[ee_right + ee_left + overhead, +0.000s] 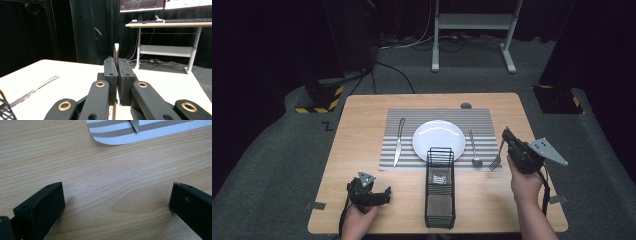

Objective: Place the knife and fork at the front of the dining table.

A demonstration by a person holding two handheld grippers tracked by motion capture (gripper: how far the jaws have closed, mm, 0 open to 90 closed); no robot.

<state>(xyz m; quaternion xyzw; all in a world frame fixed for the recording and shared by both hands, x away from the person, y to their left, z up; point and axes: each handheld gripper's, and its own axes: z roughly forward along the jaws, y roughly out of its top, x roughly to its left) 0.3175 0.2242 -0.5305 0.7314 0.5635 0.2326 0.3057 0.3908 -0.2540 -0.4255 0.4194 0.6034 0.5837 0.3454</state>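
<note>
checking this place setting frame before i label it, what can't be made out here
- Fork: in the right gripper view the right tool is clamped on its handle, covering the tines.
- Knife: the left gripper view's top edge cuts off all but its tip.
- Wire basket: what lies inside is too small to identify in the high view.
- Small dark thing beyond the placemat: too small to name.

Silver fork [498,154], steeply tilted, tines down at the striped placemat's [437,116] right edge
</note>
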